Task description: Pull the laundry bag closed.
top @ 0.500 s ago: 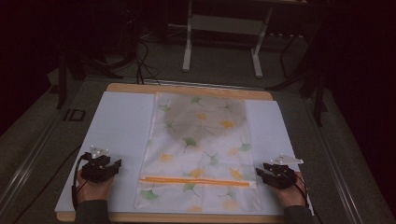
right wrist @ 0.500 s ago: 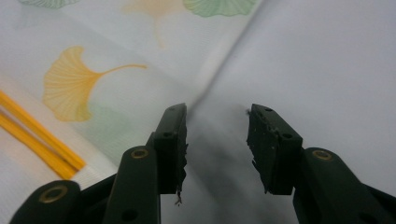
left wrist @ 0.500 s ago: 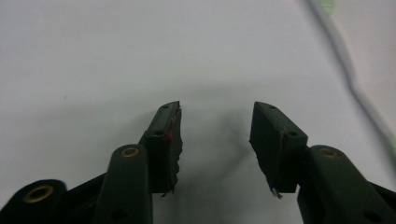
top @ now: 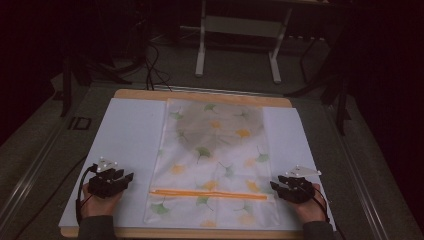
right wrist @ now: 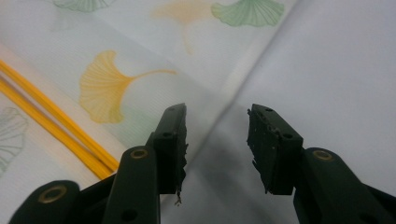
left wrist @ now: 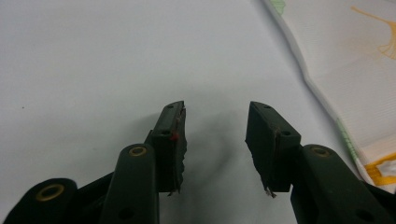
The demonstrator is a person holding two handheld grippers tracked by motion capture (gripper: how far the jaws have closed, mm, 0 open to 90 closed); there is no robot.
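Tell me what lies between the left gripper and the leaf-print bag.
Nothing: a bare strip of white table cover separates the open left gripper from the bag's edge, seen in the left gripper view and the high view.

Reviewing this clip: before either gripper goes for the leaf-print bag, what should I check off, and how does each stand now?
1. Left gripper open, nothing between its jaws: ok.
2. Right gripper open, nothing held: ok.
3. Leaf-print bag lying flat on the white mat: ok.
4. Orange zipper strip unobstructed: ok.
5. Right gripper lined up on the bag's edge: ok, the edge runs between its jaws.
6. What the grey shape inside the bag is: cannot tell.
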